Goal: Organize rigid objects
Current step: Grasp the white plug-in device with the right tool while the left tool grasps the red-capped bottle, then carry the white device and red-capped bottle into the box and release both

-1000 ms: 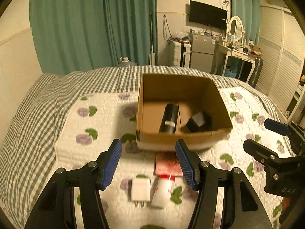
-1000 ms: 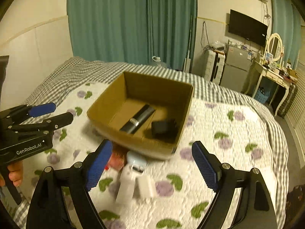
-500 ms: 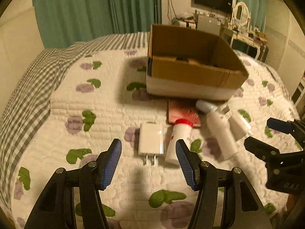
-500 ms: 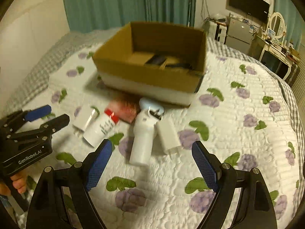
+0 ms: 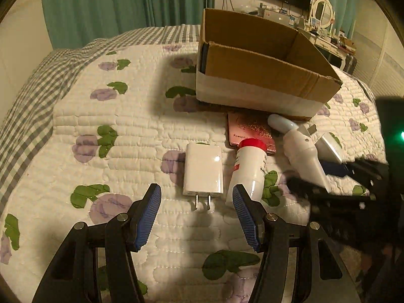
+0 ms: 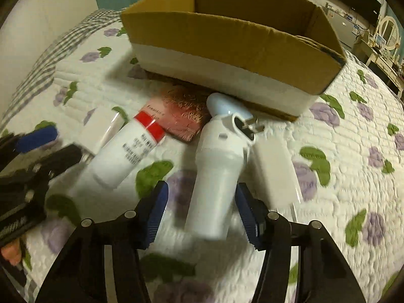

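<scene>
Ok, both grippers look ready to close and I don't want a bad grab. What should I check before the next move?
1. Left gripper open: ok.
2. White charger lined up between the left fingers: ok, prongs point toward the gap.
3. Red-capped bottle apart from the left grab: not ok, it lies against one finger.
4. Right gripper open around the white handheld device: ok.
5. Second white adapter apart from that device: cannot tell, blurred.
6. Cardboard box open on top: ok.

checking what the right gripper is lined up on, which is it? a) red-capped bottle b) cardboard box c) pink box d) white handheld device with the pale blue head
d: the white handheld device lies between the open right gripper fingers, not yet gripped.
</scene>
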